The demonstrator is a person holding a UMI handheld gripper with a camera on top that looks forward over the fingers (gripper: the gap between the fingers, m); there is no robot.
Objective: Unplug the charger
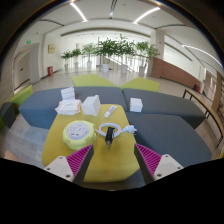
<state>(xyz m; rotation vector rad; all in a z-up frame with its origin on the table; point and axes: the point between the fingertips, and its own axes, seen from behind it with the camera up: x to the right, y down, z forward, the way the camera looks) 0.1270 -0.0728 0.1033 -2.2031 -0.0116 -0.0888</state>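
A round white and yellow power socket [78, 133] lies on a yellow tabletop [105, 160]. Just to its right is a white charger [120, 131] with a dark plug or cable end [108, 138]; I cannot tell whether it is plugged in. My gripper [112, 166] is open and empty, its pink pads [78, 160] wide apart. The charger and socket lie just beyond the fingers, with bare yellow tabletop between them.
Several white boxes stand farther back on the tabletop: a stack [68, 103], one [91, 105] beside it, a small piece [110, 111] and another box [135, 103]. Grey seating [165, 125] surrounds the table. Potted plants [110, 48] stand in the hall behind.
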